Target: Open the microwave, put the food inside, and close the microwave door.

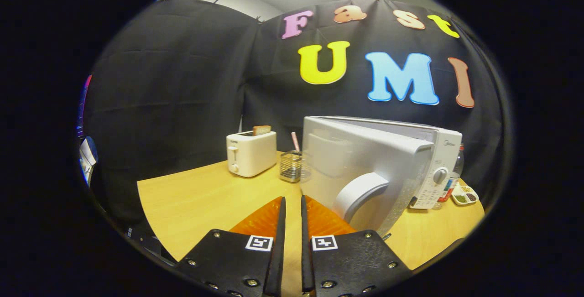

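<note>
Holding level above the wooden table (191,201), the gripper (292,205) has its two fingers drawn nearly together, a thin slit between them and nothing caught in it. An orange ridged thing (326,221), possibly the food or its dish, lies on the table directly under and just ahead of the fingers; whether they touch it cannot be told.

Just beyond, to the right, the microwave door (365,160) stands swung partway out, its curved handle (360,194) nearest the fingers. The microwave (440,169) body sits behind it with the dial and keypad showing. Judged from this, opening is done or nearly so, and loading comes next.

To do that well, the door should be pushed wider first, since it currently stands between the fingers and the cavity. The fingers must then spread enough to take the orange item by its edge, lift it level and carry it round the door's free edge.

Hidden: the cavity itself, screened by the door; most of the orange item, covered by the gripper. A toaster (251,153) with a slice in it and a wire holder (291,167) stand beyond, well clear. Small dishes (464,195) past the microwave are too small to make out.
</note>
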`<action>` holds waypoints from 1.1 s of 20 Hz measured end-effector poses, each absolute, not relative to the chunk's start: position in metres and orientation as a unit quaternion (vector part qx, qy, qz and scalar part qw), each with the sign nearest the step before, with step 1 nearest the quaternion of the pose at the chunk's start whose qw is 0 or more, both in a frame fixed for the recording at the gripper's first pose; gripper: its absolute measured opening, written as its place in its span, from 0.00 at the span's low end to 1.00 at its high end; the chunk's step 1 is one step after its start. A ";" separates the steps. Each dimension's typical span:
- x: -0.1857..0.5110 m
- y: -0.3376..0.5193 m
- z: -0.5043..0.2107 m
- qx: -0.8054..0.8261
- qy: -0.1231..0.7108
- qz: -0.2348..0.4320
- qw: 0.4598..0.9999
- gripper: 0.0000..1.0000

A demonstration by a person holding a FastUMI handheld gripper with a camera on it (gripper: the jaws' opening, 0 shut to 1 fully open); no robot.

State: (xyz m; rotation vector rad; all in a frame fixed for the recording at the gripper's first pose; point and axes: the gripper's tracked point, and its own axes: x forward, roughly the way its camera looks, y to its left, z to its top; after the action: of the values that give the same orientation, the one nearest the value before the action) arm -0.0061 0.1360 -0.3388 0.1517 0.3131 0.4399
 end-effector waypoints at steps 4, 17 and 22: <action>0.026 0.089 -0.362 0.090 0.174 0.155 0.968 0.10; 0.143 -0.021 -0.375 0.077 0.144 0.019 0.986 0.01; 0.172 -0.020 -0.391 0.068 0.151 0.002 0.986 0.01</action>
State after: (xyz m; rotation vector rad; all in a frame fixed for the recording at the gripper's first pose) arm 0.1724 -0.0203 -0.3915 0.1358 0.3044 0.0031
